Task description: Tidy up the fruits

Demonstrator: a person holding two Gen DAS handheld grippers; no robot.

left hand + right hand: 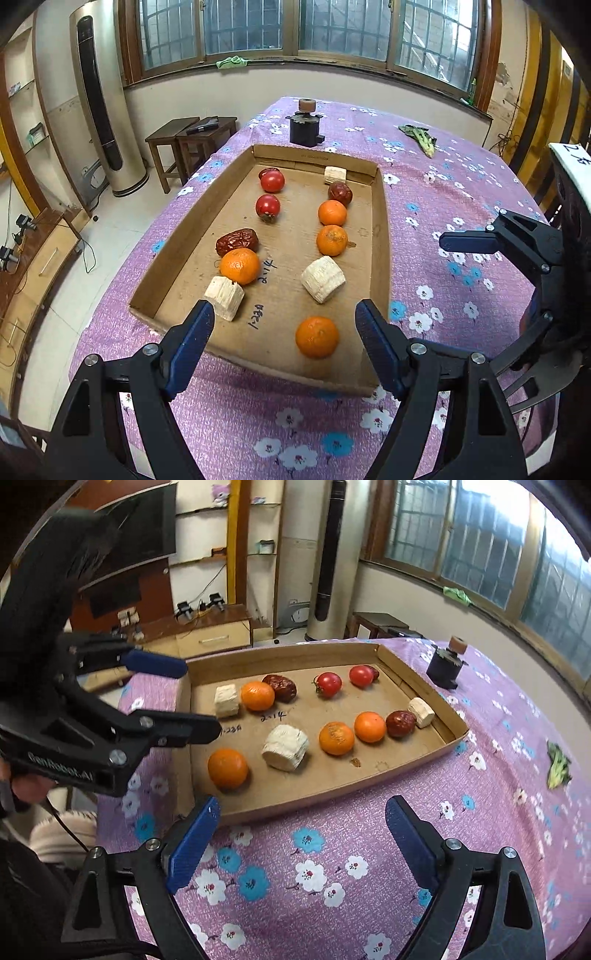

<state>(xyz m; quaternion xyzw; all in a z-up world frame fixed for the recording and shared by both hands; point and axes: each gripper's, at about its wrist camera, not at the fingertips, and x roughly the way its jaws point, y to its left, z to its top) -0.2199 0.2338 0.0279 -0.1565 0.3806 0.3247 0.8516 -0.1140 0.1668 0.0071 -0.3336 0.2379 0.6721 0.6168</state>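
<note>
A shallow cardboard tray [380,236] [454,734] lies on the purple flowered table. In it lie two rows of fruit: several oranges, such as the nearest orange [317,336] [227,768], two tomatoes [272,181] [328,683], brown dates [236,240] [400,723] and pale banana chunks [323,283] [285,747]. My left gripper [284,325] is open and empty, just above the tray's near edge; it also shows in the right wrist view [201,698]. My right gripper [301,819] is open and empty over the cloth beside the tray; one finger [469,242] shows at the right.
A black cylindrical object with a brown top [306,123] [445,664] stands beyond the tray. A green leafy vegetable [421,138] [557,764] lies on the cloth. Wooden stools [192,140] and a tower air conditioner [107,110] stand off the table's left edge.
</note>
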